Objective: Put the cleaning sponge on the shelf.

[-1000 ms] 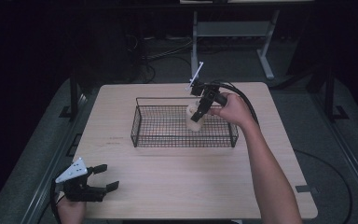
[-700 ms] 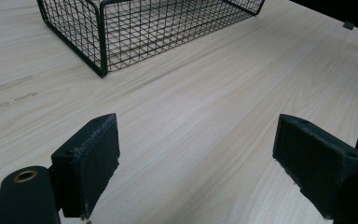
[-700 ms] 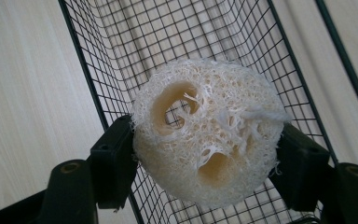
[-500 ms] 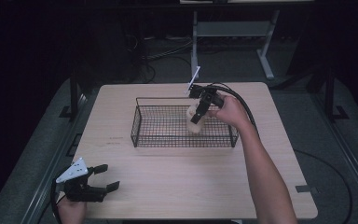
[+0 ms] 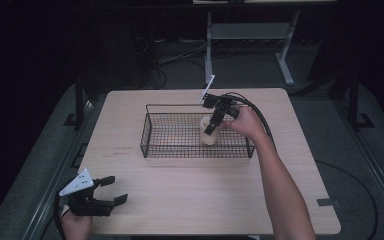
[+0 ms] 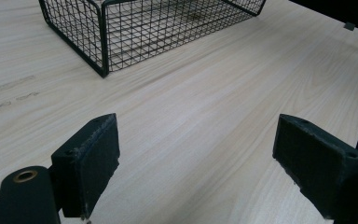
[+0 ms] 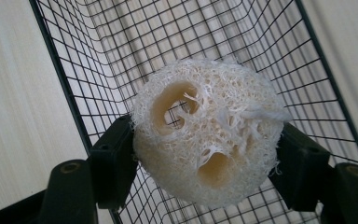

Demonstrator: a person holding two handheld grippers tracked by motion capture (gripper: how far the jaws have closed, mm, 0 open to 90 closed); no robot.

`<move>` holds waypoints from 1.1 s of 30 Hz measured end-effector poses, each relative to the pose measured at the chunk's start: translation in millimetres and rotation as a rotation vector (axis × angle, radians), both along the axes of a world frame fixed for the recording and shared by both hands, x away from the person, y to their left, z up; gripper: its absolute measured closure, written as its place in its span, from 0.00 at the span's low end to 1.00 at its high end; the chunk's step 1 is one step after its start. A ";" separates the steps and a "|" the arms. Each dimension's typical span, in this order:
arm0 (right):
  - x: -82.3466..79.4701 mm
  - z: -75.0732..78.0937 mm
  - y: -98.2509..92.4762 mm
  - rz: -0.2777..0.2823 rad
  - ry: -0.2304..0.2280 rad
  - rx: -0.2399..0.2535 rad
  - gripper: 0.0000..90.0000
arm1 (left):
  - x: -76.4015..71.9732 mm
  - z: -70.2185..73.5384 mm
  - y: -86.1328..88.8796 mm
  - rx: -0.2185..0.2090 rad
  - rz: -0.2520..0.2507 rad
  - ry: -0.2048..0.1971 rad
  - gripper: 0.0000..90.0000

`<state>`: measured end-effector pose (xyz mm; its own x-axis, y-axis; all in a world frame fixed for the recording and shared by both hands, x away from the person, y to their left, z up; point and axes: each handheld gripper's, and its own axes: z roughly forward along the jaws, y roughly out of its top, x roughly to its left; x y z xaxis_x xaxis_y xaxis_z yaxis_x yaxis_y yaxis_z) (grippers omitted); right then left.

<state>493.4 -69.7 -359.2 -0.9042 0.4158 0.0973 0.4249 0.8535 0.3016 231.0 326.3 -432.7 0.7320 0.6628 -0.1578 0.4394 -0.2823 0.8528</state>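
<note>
Your right gripper (image 5: 211, 131) (pinching the loofah (image 7: 205, 130)) has sunk into the basket (image 5: 152, 145) at frame centre: release is near. Left gripper (image 5: 114, 190), spread, idles lower left.

A pale wood-grain bench (image 5: 180, 195) with rounded corners carries the things. A black wire basket (image 5: 170, 135) stands directly on it, set toward the far side and roughly central between left and right, its long sides running left to right. Near the basket's left end, faint marks (image 5: 125, 150) show on the bench top. At the near right corner a small grey strip (image 5: 326, 202) lies on the surface. The bench stands on a dark grey floor (image 5: 360, 165), where black cables (image 5: 180, 62) lie beyond the far edge.
</note>
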 end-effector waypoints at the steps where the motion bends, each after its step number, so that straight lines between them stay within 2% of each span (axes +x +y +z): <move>1: 0.2 -1.8 -0.5 0.000 0.006 -0.001 0.35 | 0.0 0.0 -0.1 0.000 0.001 0.000 0.15; 5: 1.0 -8.5 -1.5 -0.002 0.013 -0.024 0.35 | -0.1 0.1 0.6 0.002 0.000 0.001 0.15; 8: 2.0 -10.4 -6.0 -0.013 0.017 0.001 0.35 | 0.1 -0.1 1.3 -0.001 0.004 -0.002 0.15; 13: 1.4 -13.9 -10.7 -0.028 0.022 0.014 0.35 | 0.5 -0.1 0.4 0.000 0.002 0.002 0.15; 26: 1.6 -27.7 -6.8 -0.018 0.033 -0.019 0.35 | 1.1 -0.3 -0.4 0.000 0.004 0.003 0.15; 31: 2.8 -32.2 -9.9 -0.031 0.041 0.016 0.35 | 0.8 -0.3 0.1 -0.004 0.007 0.003 0.15; 33: 1.9 -32.1 -11.4 -0.031 0.037 0.016 0.35 | 1.4 -0.5 -0.2 -0.004 0.007 0.002 0.15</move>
